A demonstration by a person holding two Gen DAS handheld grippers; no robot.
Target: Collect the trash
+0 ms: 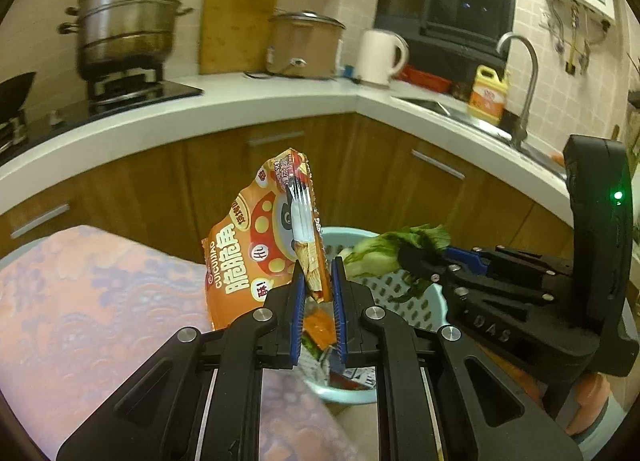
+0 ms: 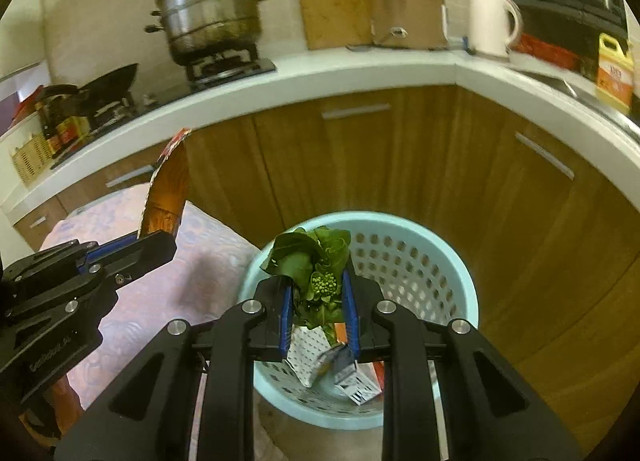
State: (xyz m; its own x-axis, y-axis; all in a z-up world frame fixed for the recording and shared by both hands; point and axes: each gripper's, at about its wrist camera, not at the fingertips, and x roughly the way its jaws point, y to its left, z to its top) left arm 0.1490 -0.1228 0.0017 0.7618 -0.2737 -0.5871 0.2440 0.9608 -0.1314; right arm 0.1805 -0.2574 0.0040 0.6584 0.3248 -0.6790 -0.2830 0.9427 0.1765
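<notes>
Over the basket (image 2: pixel 460 281), left fingers (image 1: pixel 298 301) clamp a snack bag (image 1: pixel 256 245); right fingers (image 2: pixel 349 301) clamp leafy greens (image 2: pixel 316 261).

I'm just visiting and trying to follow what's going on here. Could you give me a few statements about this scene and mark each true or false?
1. The left gripper is clamped on an orange snack bag. True.
2. The right gripper is empty. False: it is shut on leafy greens.
3. The basket is light blue with holes in its wall. True.
4. The basket is empty. False: cartons lie inside.
5. A steamer pot sits on the stove. True.
</notes>
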